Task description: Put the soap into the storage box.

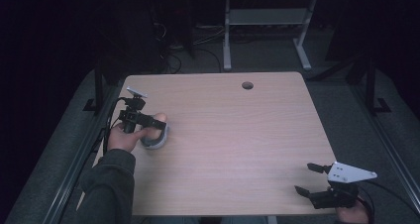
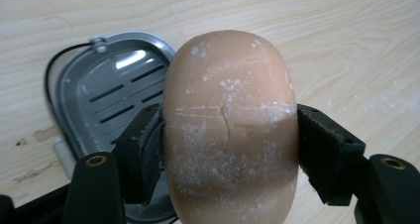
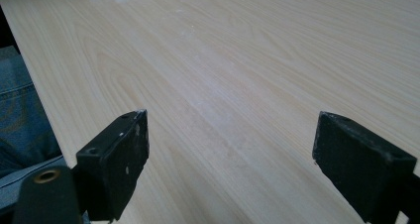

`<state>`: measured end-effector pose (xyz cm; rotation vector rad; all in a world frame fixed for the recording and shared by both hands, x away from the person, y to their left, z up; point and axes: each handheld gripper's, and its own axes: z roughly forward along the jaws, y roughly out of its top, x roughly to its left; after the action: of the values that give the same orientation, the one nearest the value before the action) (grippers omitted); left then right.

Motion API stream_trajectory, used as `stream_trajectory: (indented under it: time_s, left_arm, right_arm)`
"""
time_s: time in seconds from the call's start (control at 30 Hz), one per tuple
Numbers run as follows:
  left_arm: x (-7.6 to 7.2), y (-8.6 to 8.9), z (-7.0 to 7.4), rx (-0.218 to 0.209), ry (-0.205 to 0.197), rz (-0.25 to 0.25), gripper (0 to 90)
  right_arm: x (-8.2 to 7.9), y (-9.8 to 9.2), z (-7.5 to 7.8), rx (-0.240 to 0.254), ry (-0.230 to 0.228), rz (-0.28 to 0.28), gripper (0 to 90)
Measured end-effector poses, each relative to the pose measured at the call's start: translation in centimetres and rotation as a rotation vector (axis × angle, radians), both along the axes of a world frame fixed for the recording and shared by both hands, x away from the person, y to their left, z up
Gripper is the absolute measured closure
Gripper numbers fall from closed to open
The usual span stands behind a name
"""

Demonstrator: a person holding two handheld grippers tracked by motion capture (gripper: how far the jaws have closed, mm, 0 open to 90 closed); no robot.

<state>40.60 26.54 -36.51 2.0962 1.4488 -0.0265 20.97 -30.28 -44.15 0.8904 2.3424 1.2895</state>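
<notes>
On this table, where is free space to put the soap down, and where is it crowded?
The table is bare between the soap dish and the right gripper, and back toward the round hole. It is crowded only at the left edge, where the left gripper holds the soap over the dish.

no readable text, labels or numbers anywhere

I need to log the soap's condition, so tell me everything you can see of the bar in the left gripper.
The soap bar is a rounded, peach-coloured oval, matte, dusted with white flecks and marked by a fine crack and faint scored lines. The left gripper is shut on it, black pads pressing both its sides. It is held above the wooden table, partly over a grey slotted soap dish.
</notes>
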Motion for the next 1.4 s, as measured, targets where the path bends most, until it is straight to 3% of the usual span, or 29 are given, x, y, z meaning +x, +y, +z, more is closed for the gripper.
stream_trajectory:
  time_s: [0.5, 0.67, 1.1, 1.4]
  left_arm:
    - [0.7, 1.2, -0.4, 0.014, 0.006, 0.046, 32.3]
    - [0.8, 1.7, -0.6, 0.024, -0.005, 0.089, 32.3]
    - [1.1, 2.0, -1.6, 0.040, 0.017, 0.107, 32.2]
    - [1.3, 1.6, -2.0, 0.081, 0.023, 0.104, 32.1]
  right_arm:
    - [0.0, 0.1, 0.0, 0.001, 0.004, 0.000, 13.8]
    - [0.0, 0.1, 0.0, -0.003, 0.002, 0.001, 13.8]
    - [0.0, 0.1, 0.0, -0.001, -0.001, 0.003, 13.8]
    - [0.0, 0.1, 0.0, -0.002, 0.000, 0.005, 13.8]
